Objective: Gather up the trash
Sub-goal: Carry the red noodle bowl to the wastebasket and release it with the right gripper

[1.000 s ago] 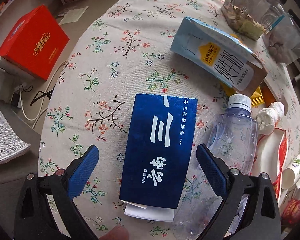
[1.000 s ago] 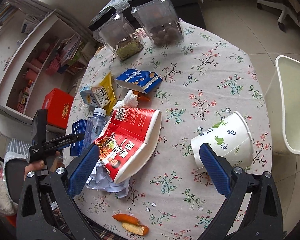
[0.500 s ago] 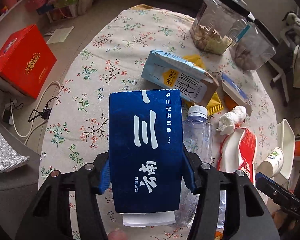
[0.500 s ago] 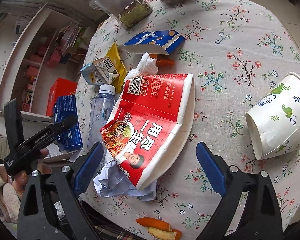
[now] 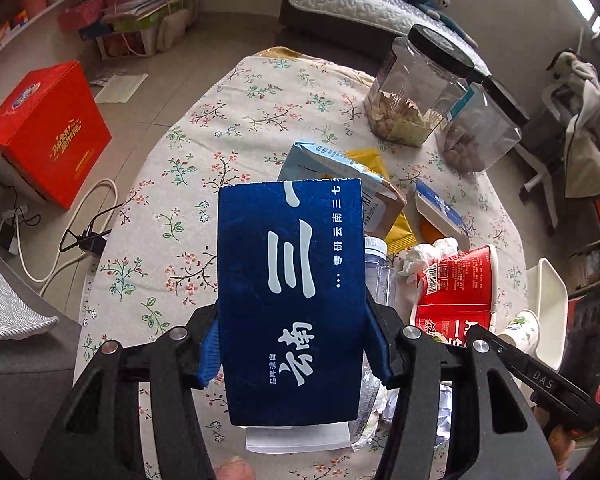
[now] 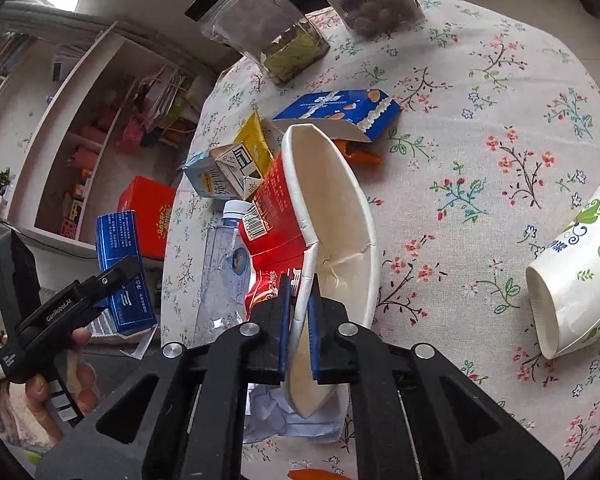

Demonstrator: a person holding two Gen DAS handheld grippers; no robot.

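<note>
Left gripper [image 5: 292, 346] clamping blue box [image 5: 290, 280], right gripper [image 6: 299, 320] pinching noodle bowl [image 6: 332, 216] rim

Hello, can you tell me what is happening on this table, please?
A person is clearing trash from a floral-cloth table with two hand-held grippers. The left gripper is shut on a dark blue box and holds it above the table. The right gripper is shut on the rim of a flattened red noodle bowl. A paper cup, plastic bottle and milk carton lie uncollected.
</note>
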